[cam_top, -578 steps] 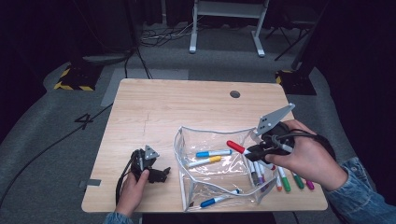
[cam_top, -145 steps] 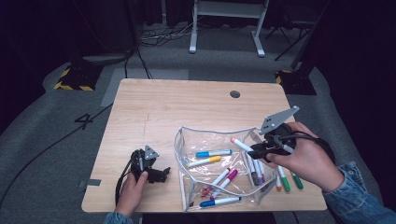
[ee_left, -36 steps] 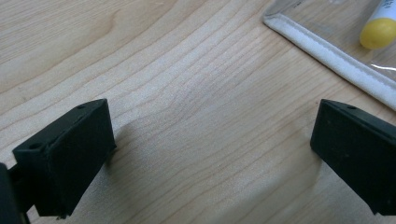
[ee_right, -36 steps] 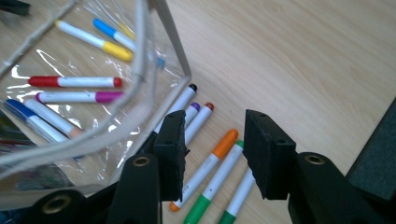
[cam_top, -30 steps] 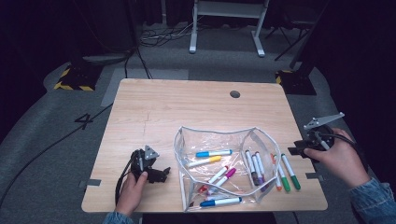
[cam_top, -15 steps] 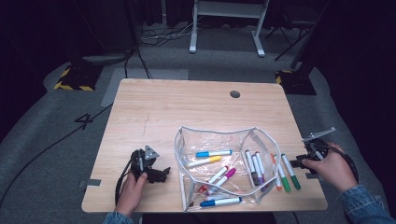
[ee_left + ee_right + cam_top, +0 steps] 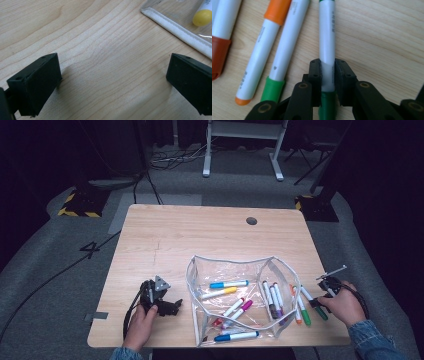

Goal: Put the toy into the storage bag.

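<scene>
A clear pouch [image 7: 240, 265] with a white zip edge lies open on the wooden table [image 7: 200, 235], with several markers inside. To its right lie loose markers. My right gripper [image 7: 327, 67] has just been closing its jaws and is now shut on a dark-green-capped marker [image 7: 327, 37], which lies on the wood. In the high view that gripper [image 7: 320, 302] is low at the table's right edge, on the marker [image 7: 311, 299]. My left gripper [image 7: 167, 306] rests left of the pouch. It stands open [image 7: 112, 80] over bare wood, apart from the zip edge [image 7: 175, 27].
Beside the gripped marker lie a green-capped marker [image 7: 284, 50], an orange one [image 7: 262, 55] and a red-capped one [image 7: 219, 37]. A yellow marker end [image 7: 203, 17] shows inside the pouch. A cable hole [image 7: 251, 220] sits at the far side. The table's right edge is close to my right hand.
My right hand has sunk to the table at the right of the pouch, and its jaws have closed on the dark green marker. The left gripper has not moved.
</scene>
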